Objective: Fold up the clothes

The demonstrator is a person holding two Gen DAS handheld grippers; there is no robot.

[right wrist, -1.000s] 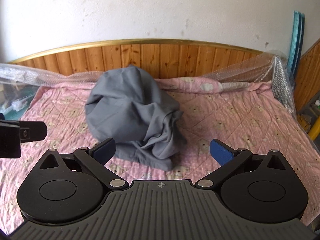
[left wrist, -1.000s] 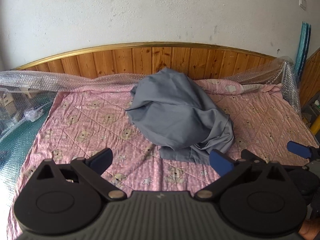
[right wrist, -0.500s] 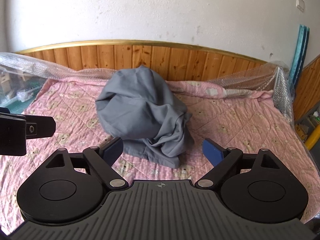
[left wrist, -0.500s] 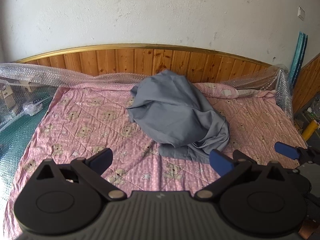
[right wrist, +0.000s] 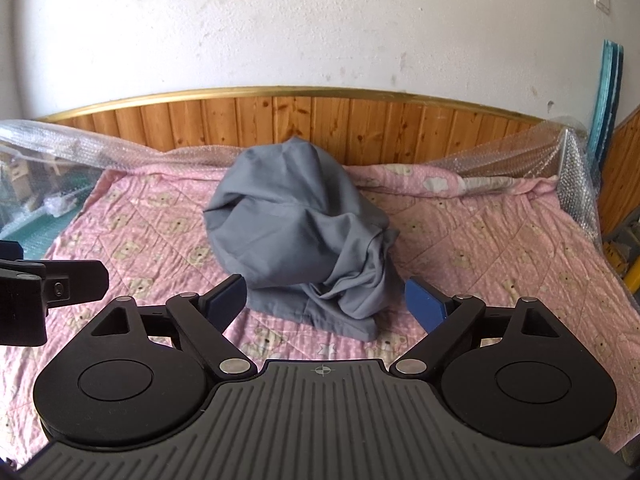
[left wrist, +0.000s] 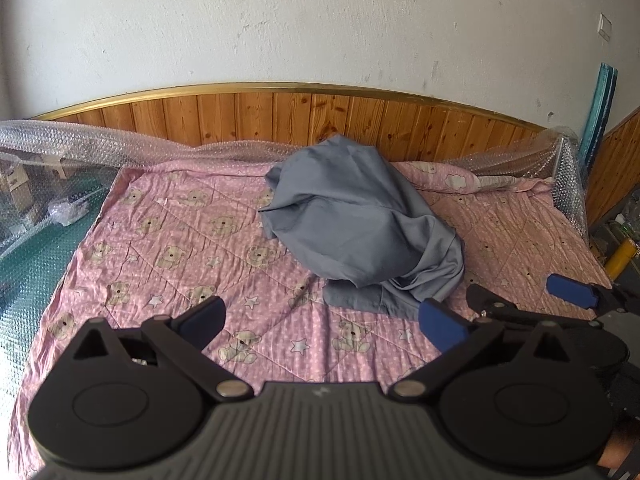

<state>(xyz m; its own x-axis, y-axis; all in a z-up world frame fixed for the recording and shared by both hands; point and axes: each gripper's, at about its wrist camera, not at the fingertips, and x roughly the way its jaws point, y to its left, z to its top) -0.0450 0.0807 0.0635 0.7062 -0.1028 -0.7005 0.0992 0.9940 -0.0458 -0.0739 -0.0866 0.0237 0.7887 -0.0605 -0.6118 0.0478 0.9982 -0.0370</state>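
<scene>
While the crumpled grey garment (left wrist: 360, 220) lies heaped mid-bed on the pink teddy-bear quilt (left wrist: 168, 256), near the wooden headboard (left wrist: 240, 120), the left hand-held gripper (left wrist: 324, 316) and right hand-held gripper (right wrist: 324, 300) hover short of it, jaws apart and empty.

We find no readable text, label, brand or number on anything in either view.
</scene>
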